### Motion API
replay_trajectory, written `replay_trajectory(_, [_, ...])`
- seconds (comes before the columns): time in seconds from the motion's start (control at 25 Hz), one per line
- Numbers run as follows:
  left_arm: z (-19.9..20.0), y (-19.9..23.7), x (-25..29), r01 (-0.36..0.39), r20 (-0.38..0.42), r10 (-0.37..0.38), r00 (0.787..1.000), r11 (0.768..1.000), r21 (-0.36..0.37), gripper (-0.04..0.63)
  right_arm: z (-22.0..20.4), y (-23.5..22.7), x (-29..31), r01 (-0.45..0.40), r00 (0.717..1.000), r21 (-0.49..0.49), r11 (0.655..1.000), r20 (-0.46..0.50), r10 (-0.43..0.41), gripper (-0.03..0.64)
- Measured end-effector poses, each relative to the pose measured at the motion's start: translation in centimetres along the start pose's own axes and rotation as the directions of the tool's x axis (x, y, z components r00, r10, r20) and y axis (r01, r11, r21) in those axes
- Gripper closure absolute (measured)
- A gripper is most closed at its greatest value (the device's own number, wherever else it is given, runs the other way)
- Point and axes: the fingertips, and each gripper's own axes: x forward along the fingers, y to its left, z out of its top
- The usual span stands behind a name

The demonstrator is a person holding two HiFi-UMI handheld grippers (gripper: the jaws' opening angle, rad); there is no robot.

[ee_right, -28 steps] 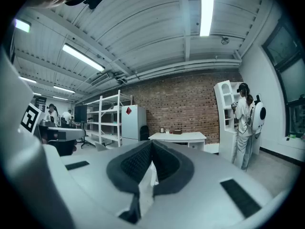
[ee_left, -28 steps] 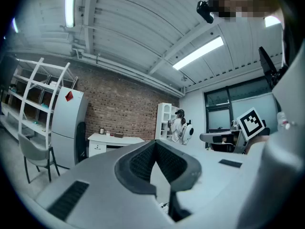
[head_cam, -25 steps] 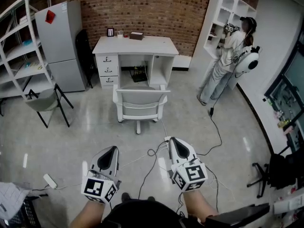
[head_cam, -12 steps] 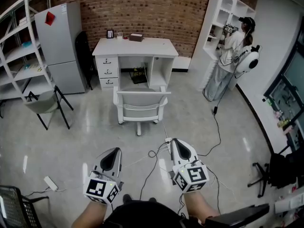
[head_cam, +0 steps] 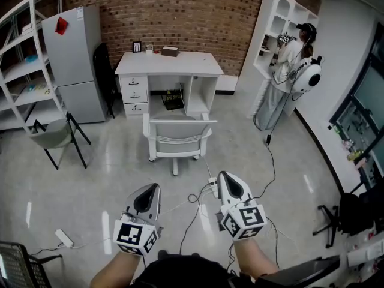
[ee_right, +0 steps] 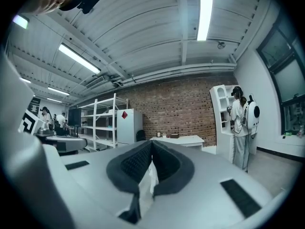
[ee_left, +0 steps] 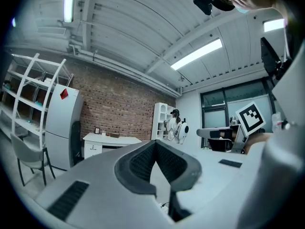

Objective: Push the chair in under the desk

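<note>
Near the brick wall [head_cam: 180, 5], the chair [head_cam: 177, 138] is seen just outside the desk [head_cam: 168, 65]; jaws of left gripper [head_cam: 150, 191] and right gripper [head_cam: 227, 179] are pressed together, empty.

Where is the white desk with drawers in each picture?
Head view: the white desk with drawers stands top centre, against the red brick wall.
Left gripper view: the desk is small, left of centre.
Right gripper view: the desk is small, just right of centre.
Shared landmark: the brick wall behind it.
</note>
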Motion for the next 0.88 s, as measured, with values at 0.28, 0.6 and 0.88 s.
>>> replay_trajectory(0.28, [-0.6, 1.2, -0.4, 0.043, 0.005, -0.043, 0.999, 0.998, -0.033, 0.588, -0.2, 2.5, 1.1, 0.004, 1.000, -0.034, 0.999, -0.018, -0.005, 0.611])
replay_trajectory(0.6, [-1.4, 3.3, 0.4, 0.037, 0.000, -0.037, 0.999, 0.998, -0.060, 0.588, -1.0, 3.3, 2.8, -0.009, 1.000, -0.052, 0.999, -0.028, 0.008, 0.611])
replay_trajectory(0.88, [-1.6, 4.7, 3.9, 0.000, -0.007, 0.000, 1.000, 0.998, -0.055, 0.588, -1.0, 0.7, 6.8, -0.043, 0.999, -0.038, 0.998, -0.014, 0.042, 0.611])
